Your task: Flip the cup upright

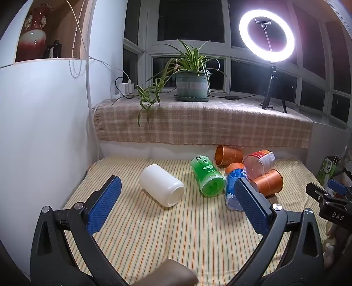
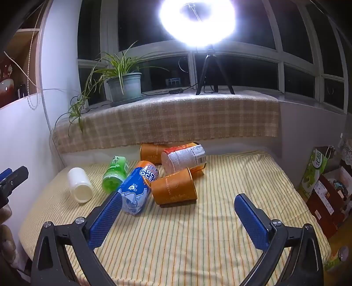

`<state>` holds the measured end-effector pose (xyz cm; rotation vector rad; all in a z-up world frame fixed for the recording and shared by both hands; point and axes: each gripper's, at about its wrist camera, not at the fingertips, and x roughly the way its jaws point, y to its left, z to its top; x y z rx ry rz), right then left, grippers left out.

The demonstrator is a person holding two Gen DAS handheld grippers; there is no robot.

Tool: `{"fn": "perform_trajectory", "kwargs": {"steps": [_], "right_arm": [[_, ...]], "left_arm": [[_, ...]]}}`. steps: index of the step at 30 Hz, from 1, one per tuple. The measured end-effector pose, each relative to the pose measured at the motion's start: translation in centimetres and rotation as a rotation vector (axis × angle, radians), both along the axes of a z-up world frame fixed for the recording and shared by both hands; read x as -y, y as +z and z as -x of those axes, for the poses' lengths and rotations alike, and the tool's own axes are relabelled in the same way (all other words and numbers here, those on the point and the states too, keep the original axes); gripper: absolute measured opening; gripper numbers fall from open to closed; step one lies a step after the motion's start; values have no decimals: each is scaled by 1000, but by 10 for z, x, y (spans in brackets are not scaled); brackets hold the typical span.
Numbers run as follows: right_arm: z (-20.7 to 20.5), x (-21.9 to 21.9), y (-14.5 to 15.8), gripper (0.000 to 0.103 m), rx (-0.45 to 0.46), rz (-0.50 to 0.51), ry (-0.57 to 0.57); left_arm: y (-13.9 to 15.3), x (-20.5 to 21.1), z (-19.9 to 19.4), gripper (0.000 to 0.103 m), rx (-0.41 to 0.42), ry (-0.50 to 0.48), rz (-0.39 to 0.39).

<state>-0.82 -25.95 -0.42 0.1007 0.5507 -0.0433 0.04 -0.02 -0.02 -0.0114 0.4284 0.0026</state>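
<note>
Several cups lie on their sides on the striped cloth. A white cup (image 1: 161, 186) (image 2: 79, 184) lies apart at the left. Beside it lie a green cup (image 1: 208, 178) (image 2: 114, 174), a blue-and-orange cup (image 1: 233, 186) (image 2: 139, 189), two orange cups (image 1: 228, 155) (image 1: 268, 182) (image 2: 173, 187) and a red-and-white cup (image 1: 259, 164) (image 2: 183, 158). My left gripper (image 1: 177, 192) is open, short of the white cup. My right gripper (image 2: 177, 205) is open, just short of the near orange cup. The right gripper (image 1: 330, 195) also shows at the left wrist view's right edge.
The striped cloth (image 1: 176, 231) (image 2: 220, 209) covers the table. Behind runs a checked-cloth sill (image 1: 202, 123) with a potted plant (image 1: 192, 84) (image 2: 125, 85) and a ring light on a tripod (image 1: 267, 35) (image 2: 198, 19). A white wall (image 1: 44, 132) stands left; boxes (image 2: 325, 182) stand right.
</note>
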Motion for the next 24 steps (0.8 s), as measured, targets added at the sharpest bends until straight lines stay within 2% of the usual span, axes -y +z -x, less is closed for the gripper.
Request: {"fn": "perform_trajectory", "kwargs": {"steps": [24], "right_arm": [[-2, -5, 3, 103, -3, 26, 0]], "left_arm": [[0, 0, -1, 103, -6, -6, 5]]}}
